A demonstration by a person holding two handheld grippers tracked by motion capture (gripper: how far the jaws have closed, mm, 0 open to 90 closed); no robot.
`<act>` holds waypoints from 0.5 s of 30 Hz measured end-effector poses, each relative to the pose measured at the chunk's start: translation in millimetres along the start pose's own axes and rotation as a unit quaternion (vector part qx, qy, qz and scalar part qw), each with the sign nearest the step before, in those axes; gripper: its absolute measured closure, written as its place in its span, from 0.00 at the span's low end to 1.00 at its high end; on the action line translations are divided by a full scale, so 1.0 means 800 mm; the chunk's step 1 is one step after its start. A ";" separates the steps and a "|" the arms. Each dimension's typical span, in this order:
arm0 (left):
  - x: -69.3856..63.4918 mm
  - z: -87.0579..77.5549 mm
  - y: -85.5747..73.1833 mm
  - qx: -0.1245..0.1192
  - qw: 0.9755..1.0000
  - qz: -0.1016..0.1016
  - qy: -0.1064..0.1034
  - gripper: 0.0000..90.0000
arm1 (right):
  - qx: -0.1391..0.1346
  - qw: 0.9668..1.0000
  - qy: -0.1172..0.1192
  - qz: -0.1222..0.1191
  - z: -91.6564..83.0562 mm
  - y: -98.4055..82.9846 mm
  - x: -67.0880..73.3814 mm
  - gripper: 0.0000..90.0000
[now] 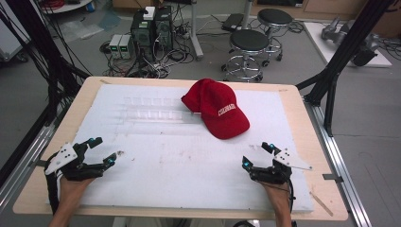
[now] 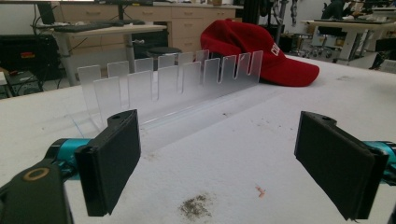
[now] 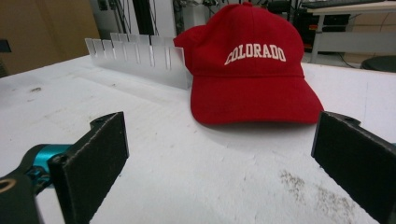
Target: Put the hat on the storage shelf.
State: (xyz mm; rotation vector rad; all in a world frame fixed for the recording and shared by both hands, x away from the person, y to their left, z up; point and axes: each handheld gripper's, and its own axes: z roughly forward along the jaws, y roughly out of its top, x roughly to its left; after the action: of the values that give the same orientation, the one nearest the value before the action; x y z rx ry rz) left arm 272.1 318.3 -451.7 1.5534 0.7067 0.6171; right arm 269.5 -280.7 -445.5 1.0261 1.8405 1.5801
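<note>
My left gripper sits at the lower left of the high view, my right gripper at the lower right; both have their jaws spread wide with nothing between them, resting over the white mat that covers the wooden table. Just ahead of my left jaws, low in the left gripper view, there is a dark smudge on the mat. Farther on, in the upper middle of the high view, lies the red cap: a soft baseball cap, brim toward me, with COLORADO stitched in white across its front. Beside it, toward the upper left, stands a clear slotted rack whose end touches or nearly touches the cap. Beyond the table, at the top of the frame, are two black stools
</note>
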 end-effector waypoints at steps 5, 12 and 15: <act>0.000 0.000 0.000 0.000 1.000 0.000 -0.001 0.17 | 0.017 1.000 0.005 -0.002 0.004 0.018 -0.001 0.03; 0.001 0.000 0.000 0.000 1.000 -0.002 -0.001 0.17 | 0.025 1.000 0.006 -0.013 0.015 0.055 -0.002 0.03; 0.001 0.000 0.000 0.001 1.000 -0.002 -0.002 0.17 | 0.028 0.999 0.006 -0.024 0.026 0.071 -0.002 0.03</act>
State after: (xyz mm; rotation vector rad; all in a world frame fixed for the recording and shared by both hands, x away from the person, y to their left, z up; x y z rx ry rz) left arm 272.6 318.5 -451.6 1.5535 0.7083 0.6109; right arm 298.8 -267.7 -394.6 0.9898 1.9131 1.5182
